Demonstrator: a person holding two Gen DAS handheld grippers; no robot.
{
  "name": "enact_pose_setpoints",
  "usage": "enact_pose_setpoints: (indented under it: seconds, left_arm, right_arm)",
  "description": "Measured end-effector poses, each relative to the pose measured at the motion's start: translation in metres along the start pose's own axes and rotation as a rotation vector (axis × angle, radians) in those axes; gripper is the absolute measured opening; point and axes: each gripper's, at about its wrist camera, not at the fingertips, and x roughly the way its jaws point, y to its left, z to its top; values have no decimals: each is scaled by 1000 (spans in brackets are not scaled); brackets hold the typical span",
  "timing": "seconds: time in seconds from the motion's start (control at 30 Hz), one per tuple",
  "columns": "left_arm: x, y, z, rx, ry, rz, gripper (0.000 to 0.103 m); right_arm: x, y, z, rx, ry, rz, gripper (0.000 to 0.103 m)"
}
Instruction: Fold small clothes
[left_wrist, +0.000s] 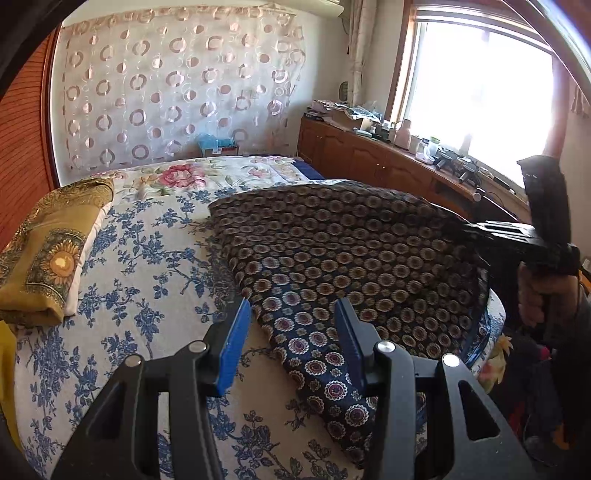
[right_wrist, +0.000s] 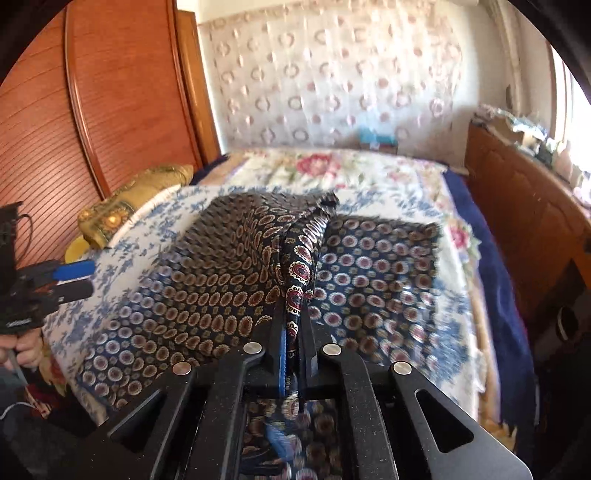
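A: Where's the cloth (left_wrist: 332, 258) lying rn?

B: It's spreading over the near half of the bed (left_wrist: 155, 258), dark w/ small round medallions, on the blue-flower sheet. One edge is being lifted: in the right wrist view a ridge of it (right_wrist: 301, 258) is rising off the flat part, pinched up into a peak.

A: So the right tongs (right_wrist: 291, 354) are gripping it?

B: Yes, jaws are clamping shut on that fold, fabric bunching between the pads. Prob. so the edge can be carried over the rest for a fold, judging by the task.

A: And the left tongs (left_wrist: 291, 332)?

B: They're standing partly open, blue pads (left_wrist: 234, 347) apart, hovering right over the near corner of the cloth. Not pinching anything; I can't tell if they're touching it. Looks like they're lining up to take that corner, or to pin it while the other side is going over.

A: Anything close by that's getting in the way?

B: Not really. A folded mustard-yellow cloth (left_wrist: 48, 258) is sitting at the bed's far-left side, well apart. Wooden cabinet (left_wrist: 369, 155) w/ clutter is running under the window, beyond the bed edge.
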Motion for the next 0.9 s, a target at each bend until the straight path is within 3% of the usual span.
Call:
enact_pose_setpoints:
  seconds: [0.13, 0.3, 0.4, 0.47, 0.6, 0.73, 0.9]
  left_arm:
    - [-1, -5, -1, 19, -3, 1, 46]
    - [5, -8, 0, 21, 3, -6, 46]
    - [8, -10, -1, 26, 9, -1, 46]
    - [9, -10, -1, 24, 11, 1, 46]
    - [10, -10, -3, 22, 10, 7, 46]
    - [11, -11, -4, 21, 9, 15, 46]
    - [12, -11, -8, 26, 12, 19, 46]
  right_arm:
    - [-25, -8, -22, 5, 14, -61, 2]
    - [-24, -34, -49, 45, 78, -163, 2]
    - [-20, -43, -57, 64, 113, -198, 14]
    - [-23, -44, -52, 65, 100, -196, 17]
    - [-37, -46, -34, 81, 9, -161, 49]
    - [-29, -46, -1, 60, -29, -152, 50]
    - [8, -60, 32, 51, 8, -165, 49]
